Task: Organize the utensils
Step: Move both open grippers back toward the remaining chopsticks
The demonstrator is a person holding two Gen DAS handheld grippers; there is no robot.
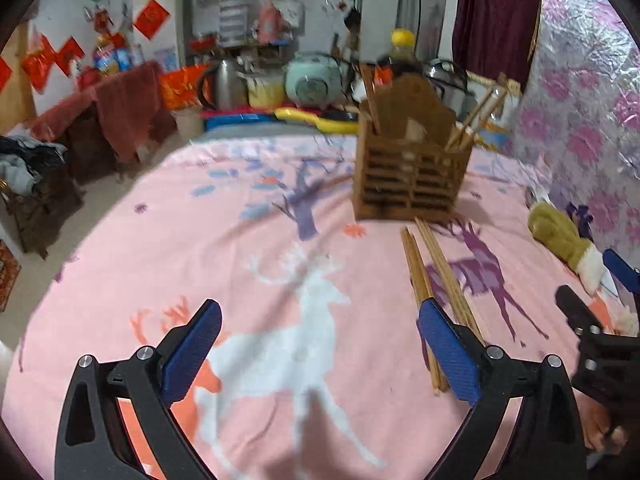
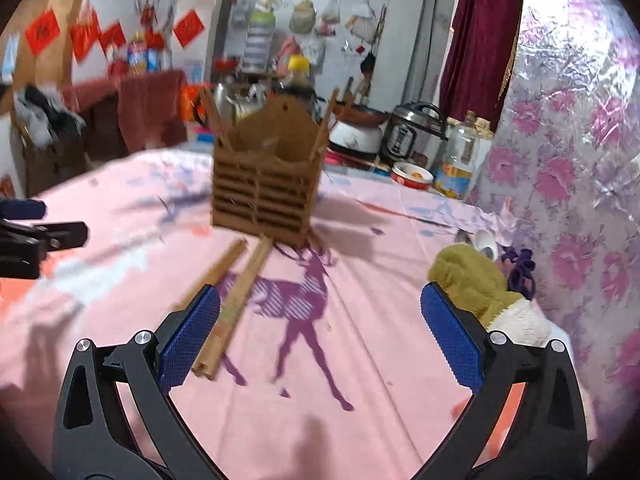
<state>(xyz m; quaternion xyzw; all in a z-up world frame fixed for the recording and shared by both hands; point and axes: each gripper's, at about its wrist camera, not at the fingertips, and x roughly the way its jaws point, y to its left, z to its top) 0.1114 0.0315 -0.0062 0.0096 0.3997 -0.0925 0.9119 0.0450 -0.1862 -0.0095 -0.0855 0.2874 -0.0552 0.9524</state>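
Note:
A brown slatted wooden utensil holder [image 1: 412, 168] stands upright on the pink deer-print cloth [image 1: 240, 240], with a few chopsticks standing in it. It also shows in the right wrist view [image 2: 264, 196]. Several loose wooden chopsticks [image 1: 436, 284] lie on the cloth in front of it, in two bundles [image 2: 236, 288]. My left gripper [image 1: 320, 348] is open and empty, with its right finger just above the chopsticks' near ends. My right gripper [image 2: 320, 340] is open and empty, with its left finger over the chopsticks' near ends. The right gripper also shows at the left wrist view's right edge [image 1: 592, 312].
A green-and-white mitten [image 2: 488, 292] lies on the cloth at the right, by the floral foil wall [image 2: 580, 160]. Behind the table stand a rice cooker [image 2: 416, 132], a kettle [image 1: 224, 80], bottles and bowls. A draped chair [image 1: 120, 112] stands to the left.

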